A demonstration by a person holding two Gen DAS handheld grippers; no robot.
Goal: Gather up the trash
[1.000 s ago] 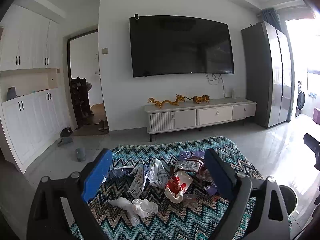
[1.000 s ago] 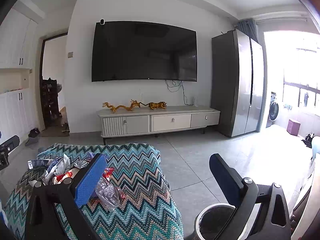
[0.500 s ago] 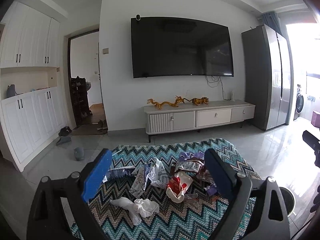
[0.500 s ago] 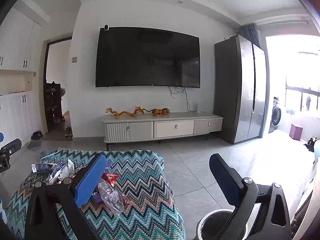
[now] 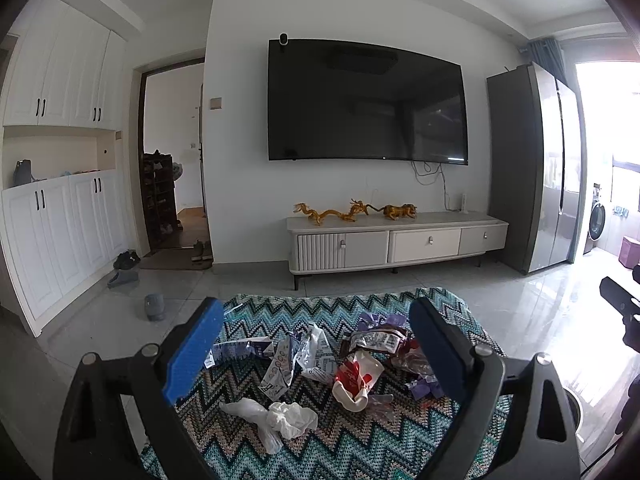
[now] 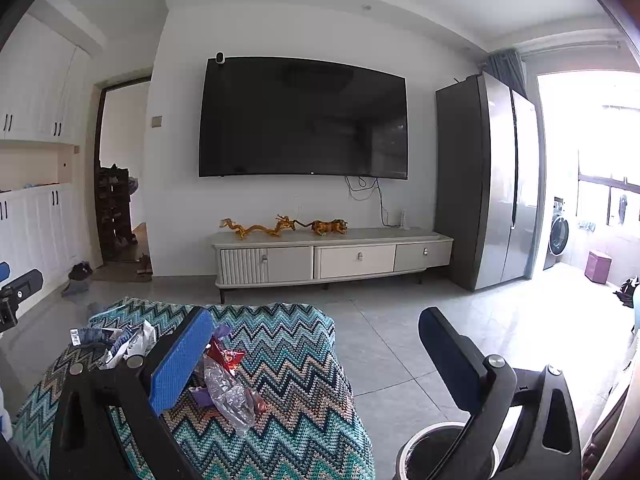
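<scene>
My left gripper (image 5: 316,344) spread wide over wrappers (image 5: 320,356) on the zigzag cloth (image 5: 348,444), my right gripper (image 6: 316,344) likewise released, empty, above the bin (image 6: 436,450), contents too dark to tell.

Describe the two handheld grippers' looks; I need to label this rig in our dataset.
Both match: the left gripper and right gripper have black angular frames, silver round bolt heads and two flat fingers faced with textured blue pads. No cables, markings or sleeves show.
</scene>
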